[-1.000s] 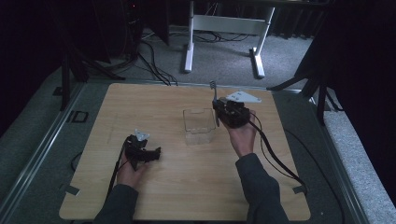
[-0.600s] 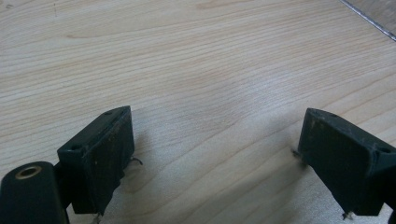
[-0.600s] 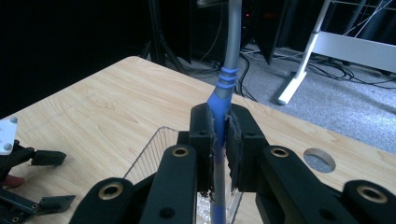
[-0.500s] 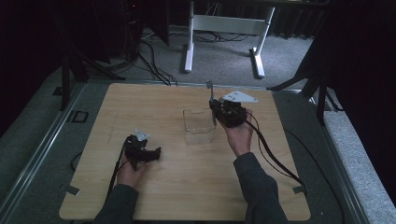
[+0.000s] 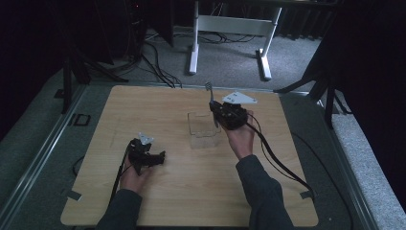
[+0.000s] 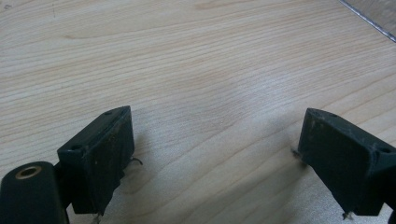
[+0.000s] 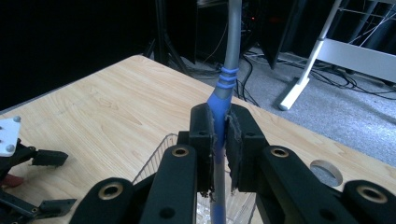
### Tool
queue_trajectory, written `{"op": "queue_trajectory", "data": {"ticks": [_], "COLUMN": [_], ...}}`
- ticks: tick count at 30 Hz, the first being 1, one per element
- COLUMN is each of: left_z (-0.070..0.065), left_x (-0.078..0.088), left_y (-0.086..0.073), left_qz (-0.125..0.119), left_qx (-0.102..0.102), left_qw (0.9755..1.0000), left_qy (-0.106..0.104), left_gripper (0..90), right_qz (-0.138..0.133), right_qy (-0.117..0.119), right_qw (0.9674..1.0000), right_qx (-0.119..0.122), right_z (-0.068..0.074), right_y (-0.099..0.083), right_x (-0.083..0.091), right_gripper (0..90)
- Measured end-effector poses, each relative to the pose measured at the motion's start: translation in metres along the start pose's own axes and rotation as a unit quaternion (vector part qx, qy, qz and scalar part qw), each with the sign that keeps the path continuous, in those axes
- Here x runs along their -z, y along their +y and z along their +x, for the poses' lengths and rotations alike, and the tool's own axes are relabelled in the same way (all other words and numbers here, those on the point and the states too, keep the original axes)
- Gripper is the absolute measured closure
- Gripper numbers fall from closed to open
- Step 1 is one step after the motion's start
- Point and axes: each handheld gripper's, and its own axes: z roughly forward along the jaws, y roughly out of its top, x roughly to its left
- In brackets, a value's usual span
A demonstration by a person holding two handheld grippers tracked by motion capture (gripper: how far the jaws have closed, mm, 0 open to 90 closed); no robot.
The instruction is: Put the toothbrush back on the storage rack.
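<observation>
Two grippers are in use. Right gripper (image 7: 219, 140): jaws clamp the blue handle of a fork (image 7: 223, 88), held upright beside the clear container (image 5: 203, 127). Left gripper (image 6: 215, 154): jaws wide apart, nothing between, over the wooden surface (image 5: 158, 110).

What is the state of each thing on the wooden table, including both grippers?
Right gripper: shut on the fork's handle.
Blue-handled metal fork: held upright, tines up.
Clear plastic box: open, standing on the table, beside the right gripper.
Left gripper: open, nothing between the jaws, low over the table.
</observation>
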Motion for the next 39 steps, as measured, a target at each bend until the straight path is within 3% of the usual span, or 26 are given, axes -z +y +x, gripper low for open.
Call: {"op": "queue_trajectory", "data": {"ticks": [17,36,39], "left_z": [0.000,0.000,-0.001], "left_x": [0.000,0.000,0.000], "left_y": [0.000,0.000,0.000], "left_qz": [0.000,0.000,-0.001], "left_qx": [0.000,-0.001,0.000], "left_qw": [1.0000,1.0000,1.0000], "left_qy": [0.000,0.000,0.000], "left_gripper": [10.8,10.9,10.8], "right_qz": [0.018,0.066,0.086], "right_qy": [-0.003,0.000,0.004], "right_qw": [0.9996,0.9968,0.9952], "right_qx": [0.023,0.045,0.047], "right_z": [0.004,0.011,0.012], "right_y": [-0.008,-0.022,-0.025], "right_x": [-0.013,-0.032,-0.037], "right_gripper": [81.1,81.1,81.0]}}
